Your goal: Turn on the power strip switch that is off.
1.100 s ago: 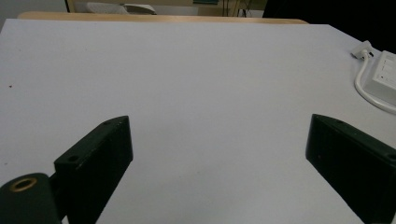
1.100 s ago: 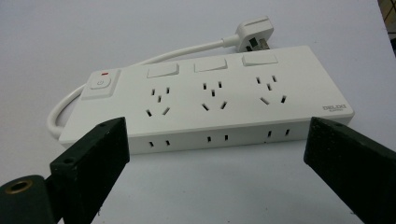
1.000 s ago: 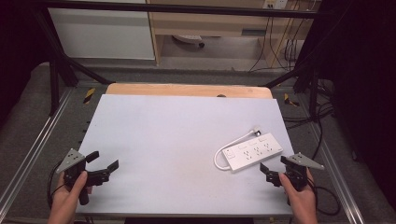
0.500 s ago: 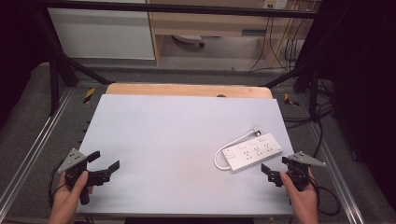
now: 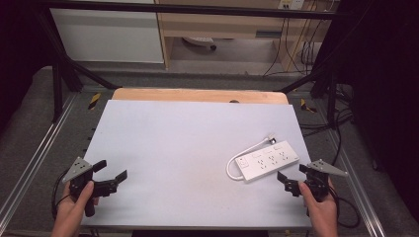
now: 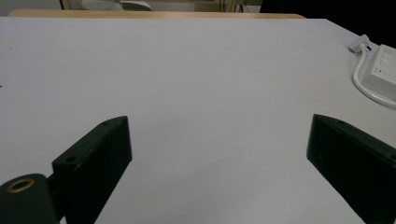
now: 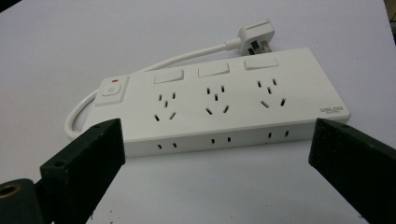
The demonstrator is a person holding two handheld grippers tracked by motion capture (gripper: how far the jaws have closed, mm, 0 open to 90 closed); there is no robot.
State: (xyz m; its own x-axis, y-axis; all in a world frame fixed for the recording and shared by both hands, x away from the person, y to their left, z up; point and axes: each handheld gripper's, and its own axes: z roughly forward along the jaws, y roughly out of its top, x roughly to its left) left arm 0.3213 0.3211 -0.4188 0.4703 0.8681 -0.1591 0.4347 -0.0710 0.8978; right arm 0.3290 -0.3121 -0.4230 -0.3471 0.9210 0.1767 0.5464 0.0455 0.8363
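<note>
Right tongs [image 5: 296,180] spread wide, empty, lower right of the high view, just short of the white power strip [image 5: 267,160]. In the right gripper view the strip [image 7: 219,109] lies flat between and beyond the jaws, long side facing them. Left tongs [image 5: 109,175] also spread, empty, lower left, well apart from the strip, over bare surface [image 5: 188,138].

Step in hand, likely: right tongs reach in for the strip. Do it well: keep jaws wide, come in low and level, straddle the short width near the middle, close on the side walls, not on the cord [image 7: 187,57]. Cord loops behind the strip, so lift slowly to avoid drag.

Counts: one strip, one cord, one plug [image 7: 254,37], one round power button [image 7: 112,88], three socket groups, three rectangular covers above them, possibly shutters or switches, hard to tell.
</note>
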